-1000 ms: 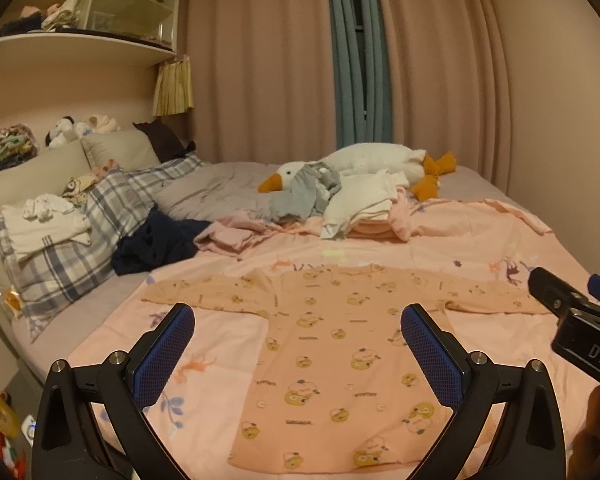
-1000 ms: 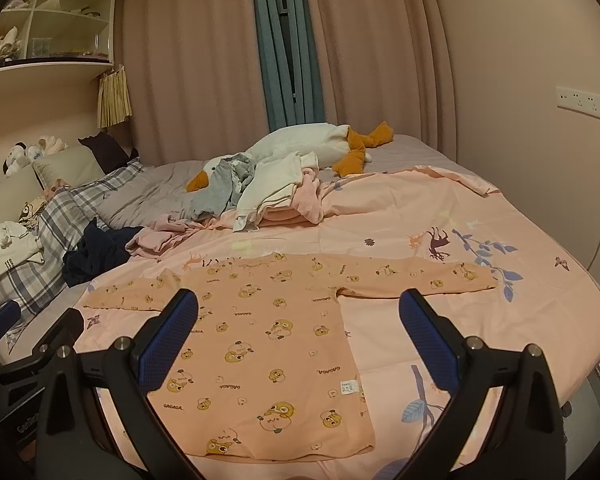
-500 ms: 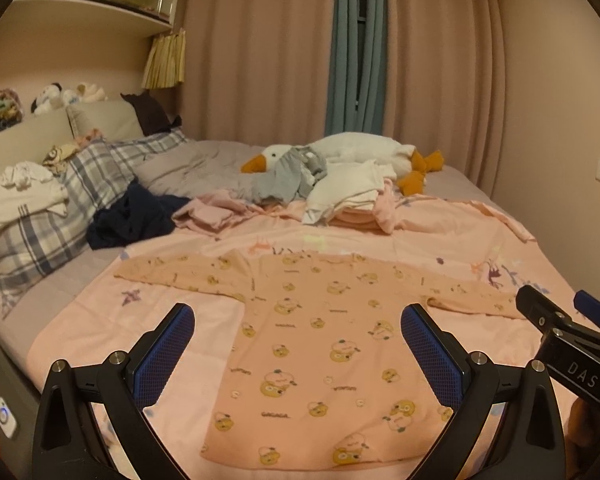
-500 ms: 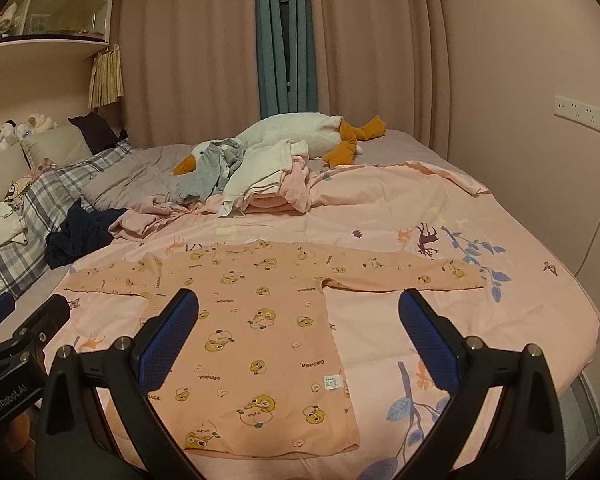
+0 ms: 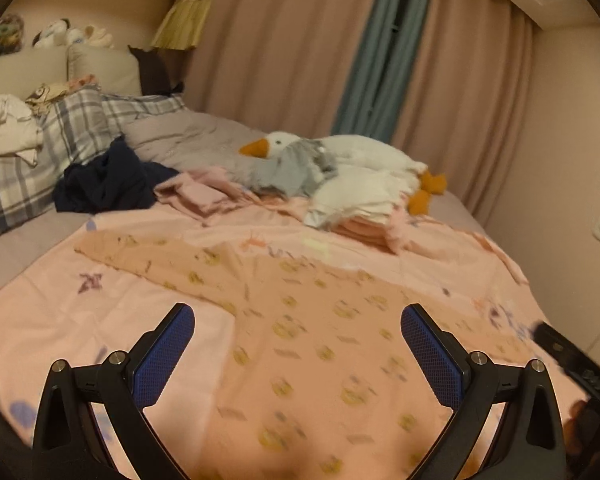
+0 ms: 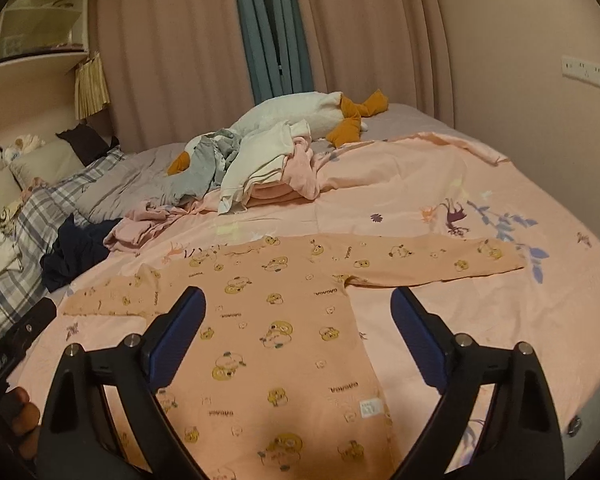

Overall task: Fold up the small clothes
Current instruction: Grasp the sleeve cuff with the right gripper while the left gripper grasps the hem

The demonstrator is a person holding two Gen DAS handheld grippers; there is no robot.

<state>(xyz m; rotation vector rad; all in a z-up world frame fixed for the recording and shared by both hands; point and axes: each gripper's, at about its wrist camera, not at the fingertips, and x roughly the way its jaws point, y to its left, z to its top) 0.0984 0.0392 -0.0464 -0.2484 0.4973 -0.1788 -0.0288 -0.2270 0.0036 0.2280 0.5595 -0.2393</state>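
Note:
A small peach long-sleeved top [image 6: 284, 312] printed with yellow cartoon animals lies flat on the pink sheet, both sleeves spread out; a white label shows near its hem. In the blurred left wrist view the same top [image 5: 308, 340] fills the foreground. My left gripper [image 5: 298, 320] is open above the garment's body, near the left armpit, with nothing between its blue pads. My right gripper [image 6: 298, 304] hovers over the body's right side; its jaws are closing but stand wide, with only the cloth below them. Part of the left gripper [image 6: 16, 340] and fingers holding it show at that view's left edge.
A pile of white, grey and pink clothes [image 6: 260, 172] leans on a white goose plush [image 6: 308, 112] farther up the bed. A dark navy garment [image 6: 80, 248] and plaid pillows [image 5: 52, 140] lie left. Curtains and a wall bound the far and right sides.
Both grippers have dropped lower and closer to the peach top. The left one has rolled and swung, so the bed now tilts and blurs. The right jaws have narrowed slightly.

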